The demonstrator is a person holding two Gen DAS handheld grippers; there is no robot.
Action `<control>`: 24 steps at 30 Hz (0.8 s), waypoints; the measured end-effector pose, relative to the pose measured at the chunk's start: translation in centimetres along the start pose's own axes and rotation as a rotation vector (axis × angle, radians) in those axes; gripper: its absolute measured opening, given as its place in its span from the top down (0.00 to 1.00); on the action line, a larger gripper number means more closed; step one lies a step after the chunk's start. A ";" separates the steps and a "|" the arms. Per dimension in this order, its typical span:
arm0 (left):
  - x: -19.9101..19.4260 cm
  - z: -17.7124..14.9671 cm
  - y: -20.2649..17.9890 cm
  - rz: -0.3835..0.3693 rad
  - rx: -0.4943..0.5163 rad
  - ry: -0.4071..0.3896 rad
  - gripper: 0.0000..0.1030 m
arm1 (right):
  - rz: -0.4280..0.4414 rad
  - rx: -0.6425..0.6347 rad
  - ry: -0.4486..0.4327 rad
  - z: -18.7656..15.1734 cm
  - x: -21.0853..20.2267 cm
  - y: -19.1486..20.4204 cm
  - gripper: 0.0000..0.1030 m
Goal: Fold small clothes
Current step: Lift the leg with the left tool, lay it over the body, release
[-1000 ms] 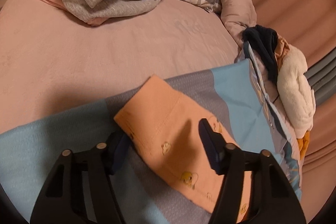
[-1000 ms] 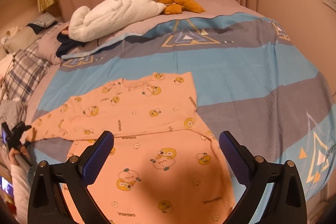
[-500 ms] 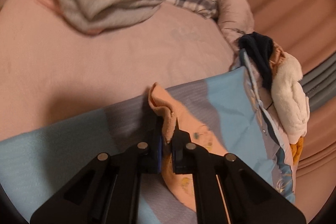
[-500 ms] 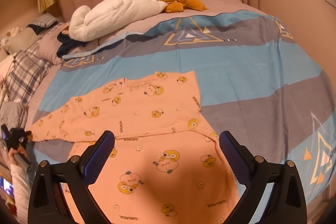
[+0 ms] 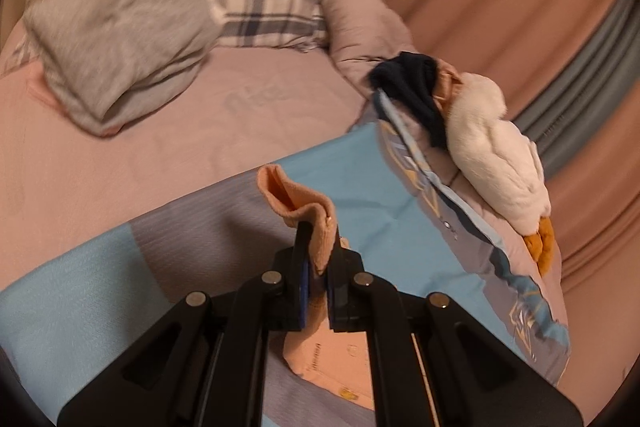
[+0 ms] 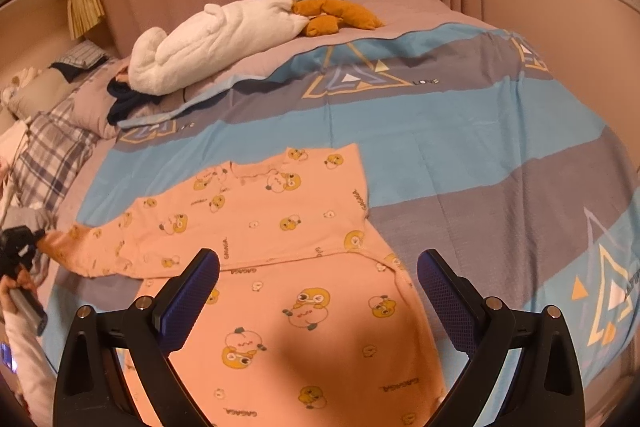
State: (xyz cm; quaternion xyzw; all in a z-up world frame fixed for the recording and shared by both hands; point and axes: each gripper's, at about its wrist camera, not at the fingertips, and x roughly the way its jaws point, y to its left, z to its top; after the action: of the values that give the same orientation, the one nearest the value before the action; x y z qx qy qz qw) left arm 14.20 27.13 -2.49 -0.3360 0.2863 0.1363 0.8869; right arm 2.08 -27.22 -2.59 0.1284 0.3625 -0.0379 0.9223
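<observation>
Bedspread: open room beyond shirt.

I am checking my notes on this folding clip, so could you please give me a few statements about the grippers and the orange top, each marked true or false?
1. The left gripper is shut on the cuff of the orange top's sleeve. True.
2. The right gripper is clamped on the orange top. False: its jaws stand wide open above the top, holding nothing.
3. The orange top lies on a blue and grey striped cover. True.
4. The white plush toy lies on the orange top. False: it rests at the far side of the bed, apart from the top.
5. A grey folded garment lies beyond the cover's edge. True.
</observation>
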 end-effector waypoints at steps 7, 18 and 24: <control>-1.3 -0.7 -4.5 -0.056 0.113 0.004 0.94 | 0.010 0.005 -0.005 -0.1 -0.1 -0.4 0.03; -2.0 -4.1 -10.7 -0.134 0.282 0.064 0.94 | 0.003 0.028 -0.018 -0.2 -0.5 -1.4 0.03; -1.5 -6.8 -13.8 -0.163 0.378 0.108 0.94 | 0.007 0.037 -0.023 -0.3 -0.6 -1.8 0.03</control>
State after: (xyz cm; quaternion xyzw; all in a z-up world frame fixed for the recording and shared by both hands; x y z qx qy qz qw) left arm 16.20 12.33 1.41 -0.1925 0.3257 -0.0101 0.9256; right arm 1.19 -28.90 -2.78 0.1464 0.3504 -0.0428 0.9241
